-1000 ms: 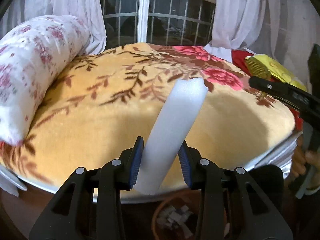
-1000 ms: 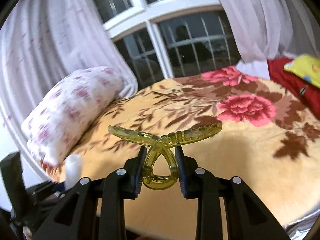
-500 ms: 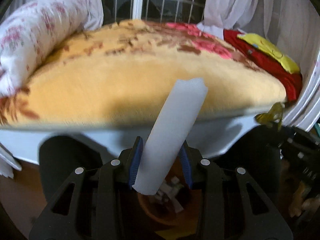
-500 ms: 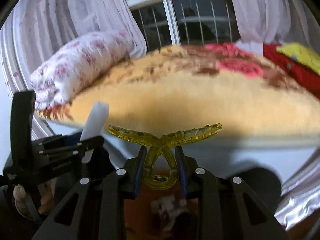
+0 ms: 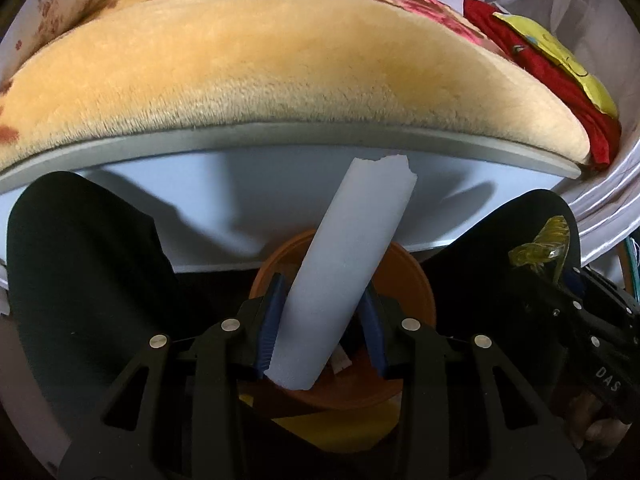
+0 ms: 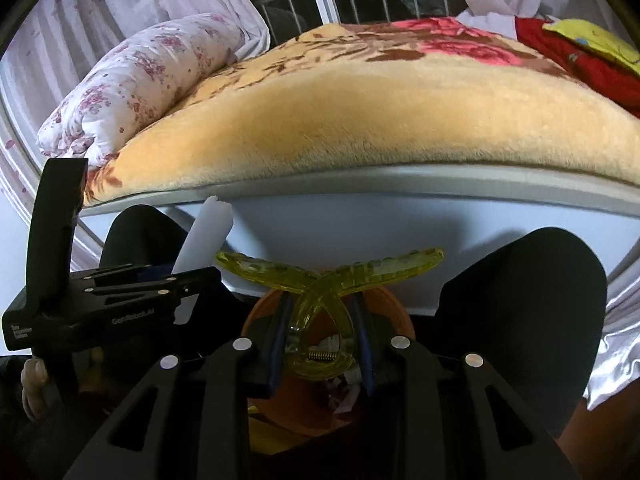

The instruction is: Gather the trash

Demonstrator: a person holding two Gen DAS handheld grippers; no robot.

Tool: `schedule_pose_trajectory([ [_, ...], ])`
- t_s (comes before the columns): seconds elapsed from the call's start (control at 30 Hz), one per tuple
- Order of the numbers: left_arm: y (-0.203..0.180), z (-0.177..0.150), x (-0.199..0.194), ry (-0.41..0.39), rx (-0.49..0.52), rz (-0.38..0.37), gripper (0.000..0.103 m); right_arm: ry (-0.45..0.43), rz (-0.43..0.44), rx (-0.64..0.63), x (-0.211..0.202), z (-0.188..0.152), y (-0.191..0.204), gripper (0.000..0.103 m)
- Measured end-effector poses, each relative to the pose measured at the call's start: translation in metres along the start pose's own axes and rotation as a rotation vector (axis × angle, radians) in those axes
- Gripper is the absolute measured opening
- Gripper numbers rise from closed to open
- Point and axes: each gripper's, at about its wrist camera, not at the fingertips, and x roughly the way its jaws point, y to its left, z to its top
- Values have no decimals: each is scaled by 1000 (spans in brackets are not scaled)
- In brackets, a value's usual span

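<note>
My left gripper (image 5: 322,320) is shut on a white foam tube (image 5: 352,252) that tilts up to the right, just above an orange bin (image 5: 416,280) on the floor. My right gripper (image 6: 320,332) is shut on a translucent yellow hair claw clip (image 6: 324,284), held over the same orange bin (image 6: 392,308), which holds bits of paper. The left gripper (image 6: 120,292) with the foam tube (image 6: 208,228) shows at the left of the right wrist view. The clip (image 5: 540,248) shows at the right of the left wrist view.
A bed with a yellow floral blanket (image 6: 360,104) and a pale bed frame (image 5: 240,184) stands right behind the bin. A floral pillow (image 6: 144,80) lies at its left, red and yellow cloth (image 6: 580,56) at its right. The person's dark-clad knees (image 5: 80,260) flank the bin.
Both grippers have dropped from above the bed to below its edge, over the orange bin. Each still holds its item.
</note>
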Motion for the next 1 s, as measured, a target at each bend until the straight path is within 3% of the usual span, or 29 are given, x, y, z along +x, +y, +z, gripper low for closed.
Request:
schedule_pose_trajectory([
  [0.37,4,4,21,75,-9,-5,37,125,16,14,31,-2,-6,30],
  [0.4,4,4,24,84,-9,-4,42,137,17,15,34,-2,-6,31],
  [0.43,4,4,28,104,-7,-3,56,157,18,15,39,-2,-6,37],
  [0.47,4,5,32,120,-7,6,65,174,17,16,42,-2,-7,54],
  [0.5,5,5,36,133,-8,19,75,186,8,17,46,-2,-7,63],
  [0.7,14,2,48,195,-42,4,75,216,-10,34,52,-1,-10,63],
  [0.87,11,7,44,182,-40,8,75,187,-25,58,44,-1,-16,63],
  [1.0,12,8,33,141,-56,14,75,141,-53,61,28,1,-18,70],
])
